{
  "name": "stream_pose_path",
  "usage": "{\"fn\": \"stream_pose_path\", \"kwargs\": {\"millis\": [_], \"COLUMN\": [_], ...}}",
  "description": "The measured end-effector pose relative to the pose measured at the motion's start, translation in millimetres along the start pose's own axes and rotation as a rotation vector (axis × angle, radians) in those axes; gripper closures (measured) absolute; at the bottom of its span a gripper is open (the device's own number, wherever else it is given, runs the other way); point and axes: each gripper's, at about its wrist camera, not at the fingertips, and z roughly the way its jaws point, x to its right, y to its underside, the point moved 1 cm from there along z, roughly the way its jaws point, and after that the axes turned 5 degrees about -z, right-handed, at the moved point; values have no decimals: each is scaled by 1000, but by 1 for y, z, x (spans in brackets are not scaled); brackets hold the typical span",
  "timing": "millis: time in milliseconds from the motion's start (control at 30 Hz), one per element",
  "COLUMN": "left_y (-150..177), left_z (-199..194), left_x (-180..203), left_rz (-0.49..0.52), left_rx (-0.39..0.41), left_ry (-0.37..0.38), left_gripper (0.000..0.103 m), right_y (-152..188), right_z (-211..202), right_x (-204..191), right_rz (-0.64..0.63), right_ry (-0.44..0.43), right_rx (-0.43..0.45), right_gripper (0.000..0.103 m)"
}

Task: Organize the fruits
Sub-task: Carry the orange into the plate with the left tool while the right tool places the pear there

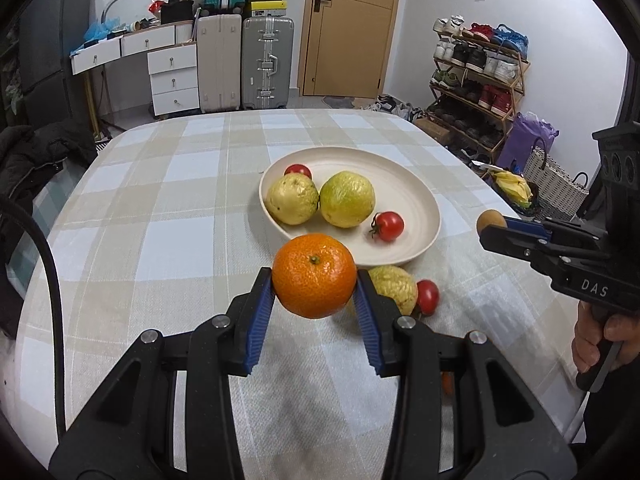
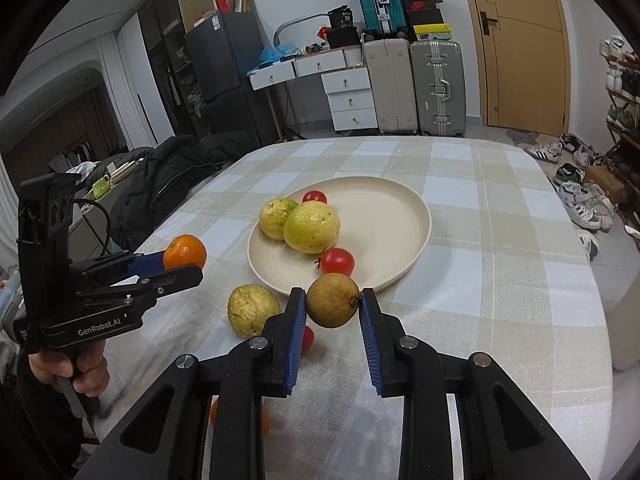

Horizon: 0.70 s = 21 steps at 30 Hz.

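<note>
The left gripper [image 1: 315, 294] grips an orange [image 1: 314, 275] between its blue pads, held above the table [image 1: 160, 216] just near of the cream plate [image 1: 404, 200]. The right gripper [image 2: 333, 312] clamps a brownish round fruit [image 2: 333, 300] at the plate's near rim. On the plate lie two yellow-green guavas [image 1: 347, 199] and two tomatoes [image 1: 389, 225]. A third guava [image 2: 253, 309] and another tomato [image 1: 427, 297] rest on the table beside the plate's near edge.
</note>
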Motion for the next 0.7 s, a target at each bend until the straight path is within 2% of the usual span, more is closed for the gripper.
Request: {"fn": "stream_pose_path", "kwargs": {"millis": [367,700], "left_y": [-25,-31], "left_z": [6,23], "left_x": [7,10], "left_rz": [-13,-30], "left_rx": [30,10], "left_ry": [14,16], "left_gripper": [66,66], "right_y": [-15,-25], "right_z": [-2,-1], "right_x": [3,10], "right_rz": [-8,22], "right_ry": [16,12], "right_rx": [30,40], "right_gripper": [75,75]}}
